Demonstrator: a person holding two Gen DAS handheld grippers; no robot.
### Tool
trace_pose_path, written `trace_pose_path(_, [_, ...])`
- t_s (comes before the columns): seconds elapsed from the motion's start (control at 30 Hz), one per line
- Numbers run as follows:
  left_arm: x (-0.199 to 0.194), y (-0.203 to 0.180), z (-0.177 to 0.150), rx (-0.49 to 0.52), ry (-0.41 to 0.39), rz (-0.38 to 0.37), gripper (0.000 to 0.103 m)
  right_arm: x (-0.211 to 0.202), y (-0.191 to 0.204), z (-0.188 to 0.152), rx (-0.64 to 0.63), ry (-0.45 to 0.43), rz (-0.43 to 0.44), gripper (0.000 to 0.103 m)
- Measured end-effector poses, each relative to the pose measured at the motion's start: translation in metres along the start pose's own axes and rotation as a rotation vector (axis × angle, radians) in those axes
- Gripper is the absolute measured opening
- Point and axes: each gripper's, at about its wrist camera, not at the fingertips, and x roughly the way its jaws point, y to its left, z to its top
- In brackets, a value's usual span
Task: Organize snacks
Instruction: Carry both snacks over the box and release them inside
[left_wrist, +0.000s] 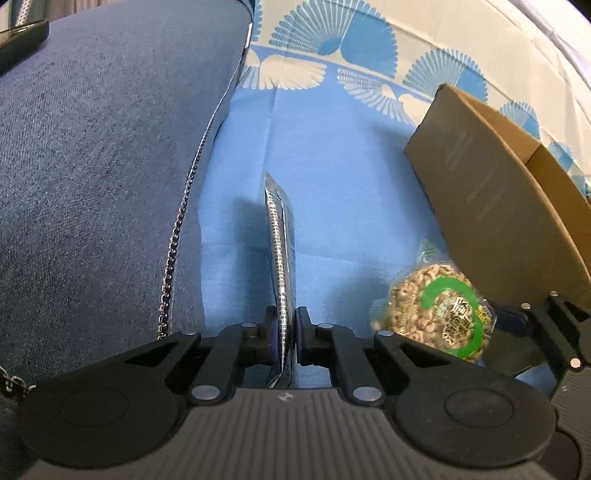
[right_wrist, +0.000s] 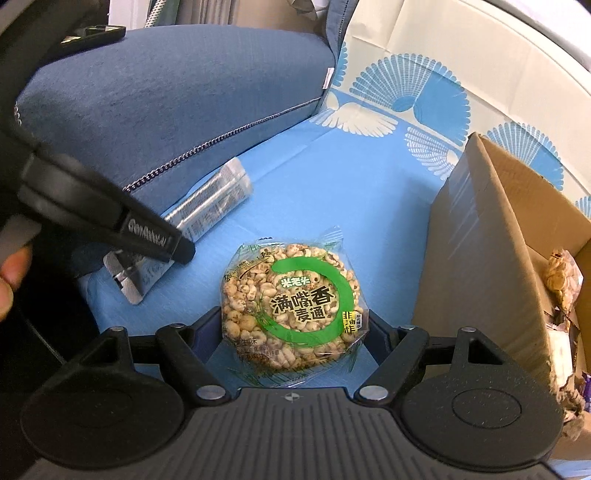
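Note:
My left gripper (left_wrist: 284, 328) is shut on a flat silver snack packet (left_wrist: 282, 258), held edge-on over the blue cloth; the packet also shows in the right wrist view (right_wrist: 207, 206) under the left gripper (right_wrist: 122, 236). A round puffed-grain cake in a clear wrapper with a green ring (right_wrist: 291, 310) lies on the cloth between the open fingers of my right gripper (right_wrist: 295, 325). The cake also shows in the left wrist view (left_wrist: 436, 314), with the right gripper (left_wrist: 517, 317) beside it. A brown cardboard box (right_wrist: 491, 236) stands to the right, with snacks inside.
A blue cushion (left_wrist: 103, 147) with a zipper lies on the left, also in the right wrist view (right_wrist: 166, 92). A dark phone-like object (left_wrist: 22, 37) rests on it. The blue cloth (left_wrist: 332, 166) has a fan pattern. The box wall (left_wrist: 480, 184) stands close on the right.

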Motion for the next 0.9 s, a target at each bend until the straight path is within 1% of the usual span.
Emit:
trace_pose_path(0.17, [-0.006,0.001,-0.002,-0.007,-0.036,-0.018,0.009,-0.003,0.002,0.001,-0.004,-0.015,-0.004,0.079])
trace_pose_path(0.27, [-0.013,0.005,-0.004,-0.024,-0.064,-0.038,0.009,-0.012,0.001,0.003,0.009,-0.031,-0.002,0.079])
trace_pose_path(0.47, [-0.020,0.010,-0.006,-0.035,-0.096,-0.072,0.009,-0.045,-0.007,0.014,0.032,-0.109,-0.017,0.079])
trace_pose_path(0.67, [-0.025,0.013,-0.007,-0.033,-0.112,-0.110,0.009,-0.071,-0.010,0.013,0.060,-0.177,-0.024,0.079])
trace_pose_path(0.9, [-0.030,0.015,-0.007,-0.053,-0.149,-0.109,0.009,-0.082,-0.014,0.006,0.041,-0.216,0.000,0.079])
